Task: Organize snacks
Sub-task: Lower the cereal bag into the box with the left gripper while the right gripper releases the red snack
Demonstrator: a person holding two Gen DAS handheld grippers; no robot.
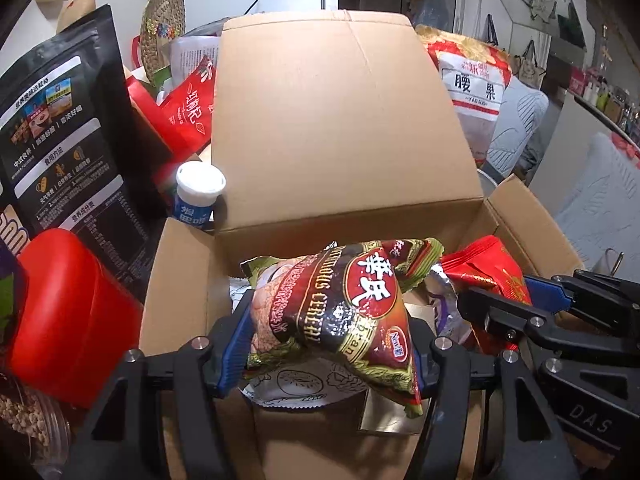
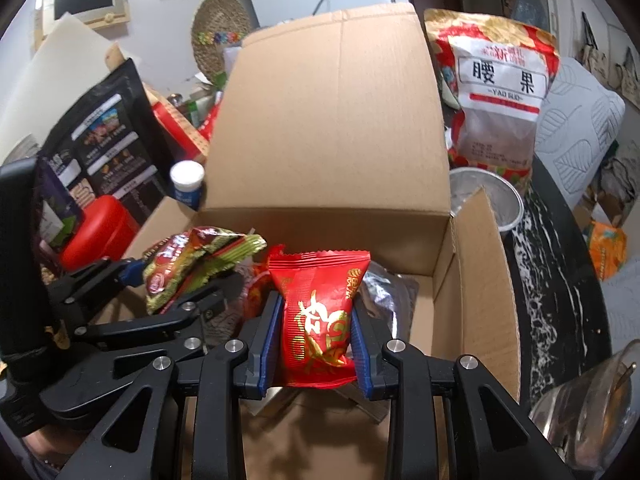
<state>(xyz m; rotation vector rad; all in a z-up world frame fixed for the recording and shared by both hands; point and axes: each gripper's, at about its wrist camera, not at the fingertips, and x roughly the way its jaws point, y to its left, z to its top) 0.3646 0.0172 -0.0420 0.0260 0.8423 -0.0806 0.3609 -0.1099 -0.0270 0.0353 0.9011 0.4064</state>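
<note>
Maroon-green cereal packet (image 1: 340, 312), red gold-printed packet (image 2: 318, 320), over open box (image 1: 180, 280)

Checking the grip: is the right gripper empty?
No, the right gripper has its jaws shut on a red foil snack packet above the cardboard box.

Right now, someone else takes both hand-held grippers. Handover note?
Left hand-held gripper: shut on the maroon-and-green cereal packet, held over the open cardboard box.
Right hand-held gripper: shut on the small red snack packet, also over the box.
Done: a few packets, including a silver one, already lie in the box.
Left: release both packets into the box. The cashew bag, black pouch and white-capped bottle are outside it.
</note>
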